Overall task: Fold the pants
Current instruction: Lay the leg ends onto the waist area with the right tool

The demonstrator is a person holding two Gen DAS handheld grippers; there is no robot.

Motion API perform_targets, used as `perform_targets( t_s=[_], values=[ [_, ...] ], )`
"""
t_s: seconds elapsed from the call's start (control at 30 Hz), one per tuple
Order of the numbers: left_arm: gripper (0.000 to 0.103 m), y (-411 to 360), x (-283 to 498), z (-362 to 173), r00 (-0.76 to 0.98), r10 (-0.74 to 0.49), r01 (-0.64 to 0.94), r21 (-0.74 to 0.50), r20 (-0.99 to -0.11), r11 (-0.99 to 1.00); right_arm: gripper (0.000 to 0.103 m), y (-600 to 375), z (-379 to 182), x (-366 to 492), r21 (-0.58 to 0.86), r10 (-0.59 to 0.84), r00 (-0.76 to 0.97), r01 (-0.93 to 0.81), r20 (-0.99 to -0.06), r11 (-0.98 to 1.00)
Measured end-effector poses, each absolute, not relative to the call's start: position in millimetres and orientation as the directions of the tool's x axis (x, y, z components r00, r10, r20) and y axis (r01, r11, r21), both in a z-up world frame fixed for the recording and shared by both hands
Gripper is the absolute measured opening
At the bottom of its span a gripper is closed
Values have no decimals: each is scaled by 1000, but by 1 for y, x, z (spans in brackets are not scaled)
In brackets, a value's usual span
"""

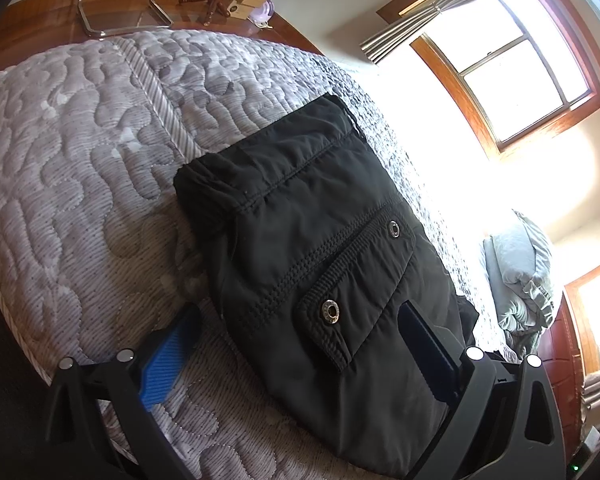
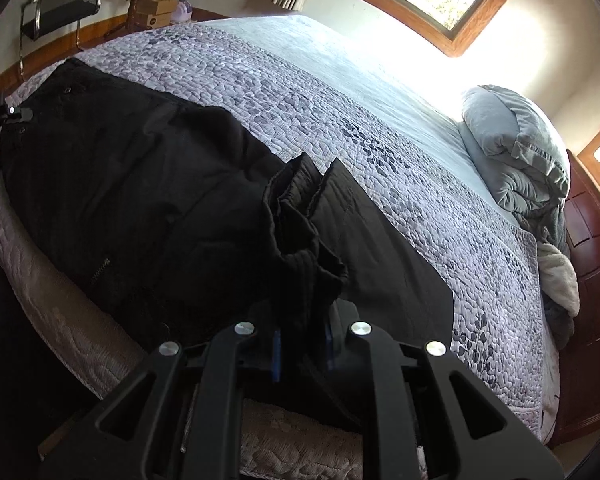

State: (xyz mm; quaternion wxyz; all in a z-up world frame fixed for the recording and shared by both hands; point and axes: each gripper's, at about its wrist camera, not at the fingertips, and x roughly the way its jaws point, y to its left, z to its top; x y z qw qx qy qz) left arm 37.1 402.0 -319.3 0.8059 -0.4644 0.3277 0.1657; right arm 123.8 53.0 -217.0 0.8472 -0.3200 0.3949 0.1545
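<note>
right wrist view, lower centre: the right gripper (image 2: 302,344) is clenching a bunched fold of the black pants (image 2: 139,184), the cloth squeezed between its blue pads (image 2: 276,356). the hem ends are sticking up just above the fingers at mid frame. the rest of the pants is lying along the near edge of the bed, stretching toward the upper left of the frame over the quilted grey bedspread (image 2: 340,112). at far left edge, part of the other gripper is showing beside the waistband end.

left wrist view, bottom: the left gripper (image 1: 300,352) is standing released, jaws wide, straddling the waistband end of the pants (image 1: 320,240); one blue pad (image 1: 167,364) is resting over the bedspread (image 1: 79,160) at lower left, the other finger lying over the cloth at lower right. a flapped pocket with two metal snaps (image 1: 331,311) is sitting between the fingers.

farther off: a crumpled grey duvet (image 2: 516,148) at right, a wooden-framed window (image 1: 520,68) at upper right, a chrome-legged chair (image 2: 59,4) at upper left.
</note>
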Motion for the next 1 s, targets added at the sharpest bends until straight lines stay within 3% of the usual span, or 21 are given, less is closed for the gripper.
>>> perform_targets(
  t_s=[0.53, 0.63, 0.67, 0.73, 0.83, 0.93, 1.0],
  values=[
    [99, 404, 38, -320, 730, -38, -570, -639, -682, 517, 18, 95, -293, 94, -655, -104, 702, -586, -704, 478],
    [99, 403, 41, -319, 727, -37, -570, -633, -686, 524, 30, 95, -296, 89, -650, -84, 702, -600, -708, 468],
    [99, 403, 41, -319, 727, -38, -570, -633, -685, 524, 43, 94, -291, 86, -633, -69, 689, -615, -721, 469],
    [99, 403, 42, -320, 729, -40, -568, -637, -683, 522, 58, 90, -273, 78, -583, -20, 660, -649, -751, 488],
    [99, 403, 40, -321, 736, -40, -565, -646, -676, 513, 80, 78, -234, 83, -360, 116, 513, -728, -850, 583],
    [99, 404, 37, -322, 743, -42, -562, -656, -668, 504, 80, 61, -198, 119, -139, 207, 418, -660, -884, 739],
    [99, 404, 35, -323, 745, -42, -561, -659, -666, 502, 80, 55, -198, 151, -120, 145, 407, -560, -902, 820]
  ],
)
